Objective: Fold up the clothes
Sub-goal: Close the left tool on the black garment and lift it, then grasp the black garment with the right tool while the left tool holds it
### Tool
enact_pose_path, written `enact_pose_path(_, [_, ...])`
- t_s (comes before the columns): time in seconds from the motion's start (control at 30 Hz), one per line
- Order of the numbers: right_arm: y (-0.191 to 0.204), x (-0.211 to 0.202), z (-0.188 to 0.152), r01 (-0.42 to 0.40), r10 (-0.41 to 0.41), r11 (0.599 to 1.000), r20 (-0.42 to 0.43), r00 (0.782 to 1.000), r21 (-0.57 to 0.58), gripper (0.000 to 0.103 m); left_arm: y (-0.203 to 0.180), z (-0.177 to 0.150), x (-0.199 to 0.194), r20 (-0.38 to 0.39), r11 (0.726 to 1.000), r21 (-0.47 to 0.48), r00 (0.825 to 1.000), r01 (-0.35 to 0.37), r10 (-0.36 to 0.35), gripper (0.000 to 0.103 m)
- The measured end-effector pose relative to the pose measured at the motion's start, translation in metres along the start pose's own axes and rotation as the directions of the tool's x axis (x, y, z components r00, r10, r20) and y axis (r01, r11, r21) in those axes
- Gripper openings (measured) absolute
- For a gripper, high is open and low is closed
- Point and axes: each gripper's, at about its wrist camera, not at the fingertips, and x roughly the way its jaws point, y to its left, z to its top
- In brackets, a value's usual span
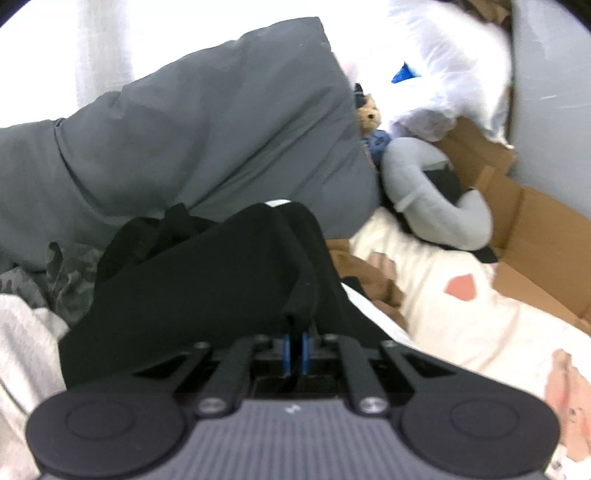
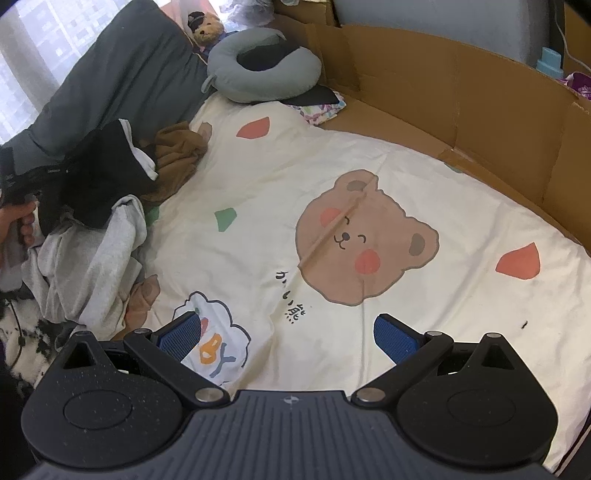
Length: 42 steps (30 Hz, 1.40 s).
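My left gripper is shut on a fold of a black garment, which drapes over its fingers and hangs to the left. From the right wrist view, the same black garment is lifted at the left edge above a pile of clothes, with a hand below it. The pile holds a light grey garment and a brown one. My right gripper stands open above the cream bed sheet, with nothing between its blue pads.
A camouflage garment and a white one lie left of the black garment. A dark grey pillow, a grey neck pillow and a teddy bear sit at the head. A cardboard wall borders the bed's right side.
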Motion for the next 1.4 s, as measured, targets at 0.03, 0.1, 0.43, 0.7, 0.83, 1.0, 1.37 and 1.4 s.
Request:
enact_pose_path(0.03, [0.001,-0.001,0.001,-0.001,0.001,1.0,0.001,1.0,-0.001,0.102,0.0,0.0,-0.005,-0.002,1.0,0.0,1.0,0.01,-0.01,0.006])
enact_pose_path(0.1, [0.002,-0.002,0.002,-0.003,0.003,1.0,0.003,1.0,-0.002,0.102,-0.001,-0.005,-0.013,-0.003,1.0,-0.005,1.0,0.019,-0.019,0.006])
enact_pose_path(0.43, [0.004,0.003,0.004,-0.018,0.018,1.0,-0.027,0.999,0.007,0.103,-0.006,-0.045,-0.075,-0.043,0.988,-0.064,0.989,0.138,-0.14,0.005])
enact_pose_path(0.7, [0.004,0.01,0.0,-0.024,0.024,1.0,-0.042,0.999,0.012,0.103,-0.014,-0.078,-0.12,-0.057,0.975,-0.11,0.978,0.194,-0.201,0.005])
enact_pose_path(0.83, [0.005,0.013,-0.001,-0.036,0.037,0.999,-0.052,0.998,0.019,0.103,-0.013,-0.089,-0.134,-0.064,0.968,-0.134,0.973,0.214,-0.224,0.005])
enact_pose_path(1.0, [0.008,0.016,-0.002,-0.051,0.052,0.999,-0.065,0.997,0.018,0.103,-0.022,-0.094,-0.149,-0.066,0.955,-0.124,0.958,0.27,-0.28,0.005])
enact_pose_path(1.37, [0.023,0.019,-0.004,-0.157,0.158,0.987,-0.079,0.984,0.022,0.103,-0.06,-0.117,-0.178,-0.121,0.9,-0.127,0.894,0.418,-0.432,0.005])
enact_pose_path(1.4, [0.026,0.02,-0.004,-0.169,0.171,0.985,-0.084,0.982,0.025,0.103,-0.062,-0.122,-0.179,-0.133,0.895,-0.131,0.887,0.427,-0.442,0.005])
